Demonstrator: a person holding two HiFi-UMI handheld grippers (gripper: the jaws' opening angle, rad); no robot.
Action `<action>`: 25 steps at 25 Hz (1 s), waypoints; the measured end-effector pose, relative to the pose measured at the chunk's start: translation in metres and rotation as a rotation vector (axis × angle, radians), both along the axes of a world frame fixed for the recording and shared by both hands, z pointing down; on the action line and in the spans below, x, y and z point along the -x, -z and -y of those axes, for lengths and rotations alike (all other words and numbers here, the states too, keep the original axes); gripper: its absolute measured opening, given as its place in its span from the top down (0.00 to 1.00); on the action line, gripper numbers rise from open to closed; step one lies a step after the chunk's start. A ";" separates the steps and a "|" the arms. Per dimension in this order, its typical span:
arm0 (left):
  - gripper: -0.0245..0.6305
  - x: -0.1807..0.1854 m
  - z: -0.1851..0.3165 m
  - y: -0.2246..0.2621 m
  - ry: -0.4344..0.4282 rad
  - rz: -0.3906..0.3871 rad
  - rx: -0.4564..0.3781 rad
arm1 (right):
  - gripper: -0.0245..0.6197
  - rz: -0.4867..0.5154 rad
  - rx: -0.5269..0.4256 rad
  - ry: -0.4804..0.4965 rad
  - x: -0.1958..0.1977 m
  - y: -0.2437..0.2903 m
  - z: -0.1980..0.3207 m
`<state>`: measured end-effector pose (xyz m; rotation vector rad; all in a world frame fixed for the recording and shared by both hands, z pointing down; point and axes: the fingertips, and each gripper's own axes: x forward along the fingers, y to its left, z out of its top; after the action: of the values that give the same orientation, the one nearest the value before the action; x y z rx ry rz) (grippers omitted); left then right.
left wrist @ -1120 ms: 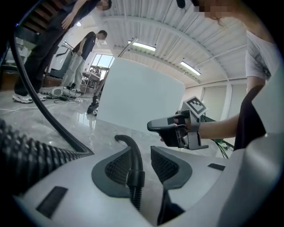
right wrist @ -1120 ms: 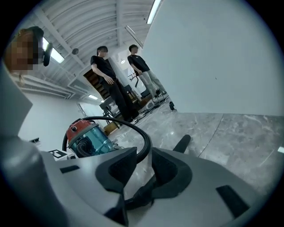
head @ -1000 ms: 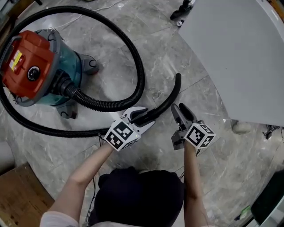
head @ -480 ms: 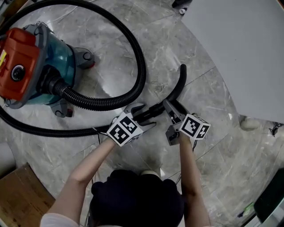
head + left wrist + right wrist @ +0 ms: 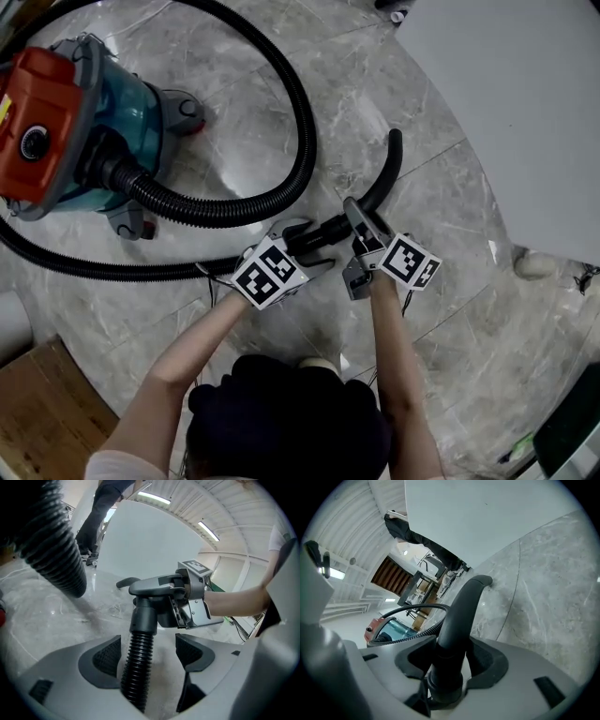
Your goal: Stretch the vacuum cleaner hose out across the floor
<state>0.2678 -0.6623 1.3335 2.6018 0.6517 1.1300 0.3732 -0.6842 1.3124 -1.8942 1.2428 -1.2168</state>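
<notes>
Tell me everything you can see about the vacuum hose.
The hose is black, ribbed and flexible-looking, looping on the floor from the vacuum cleaner round to a smooth curved end tube. The left gripper, fingers just opened, straddles its ribbed part loosely; the right gripper, fingers just closing, clamps the smooth tube.

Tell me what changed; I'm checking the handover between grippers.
The right gripper moved in and has just closed on the curved end tube. The left gripper has just opened; the ribbed hose lies loose between its jaws. The vacuum cleaner stayed put.
</notes>
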 end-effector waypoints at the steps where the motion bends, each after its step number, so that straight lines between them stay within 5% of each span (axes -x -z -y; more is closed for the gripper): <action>1: 0.43 0.001 0.001 -0.001 0.006 0.005 0.002 | 0.64 0.002 -0.012 -0.009 0.000 0.002 -0.001; 11: 0.43 -0.002 0.000 0.012 -0.007 -0.025 -0.095 | 0.68 -0.052 -0.188 0.030 0.002 0.080 0.003; 17: 0.44 -0.005 -0.012 0.025 -0.115 -0.046 -0.153 | 0.69 -0.100 -0.245 0.057 0.004 0.127 0.008; 20: 0.71 -0.008 -0.014 0.036 -0.111 -0.077 -0.175 | 0.69 -0.101 -0.256 0.053 0.001 0.138 0.004; 25: 0.72 -0.012 -0.023 0.055 -0.127 -0.059 -0.104 | 0.69 -0.085 -0.279 0.028 -0.007 0.154 0.001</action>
<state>0.2795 -0.6396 1.2784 2.7241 0.8018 1.1562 0.3806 -0.6848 1.1583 -1.7432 1.4079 -0.9291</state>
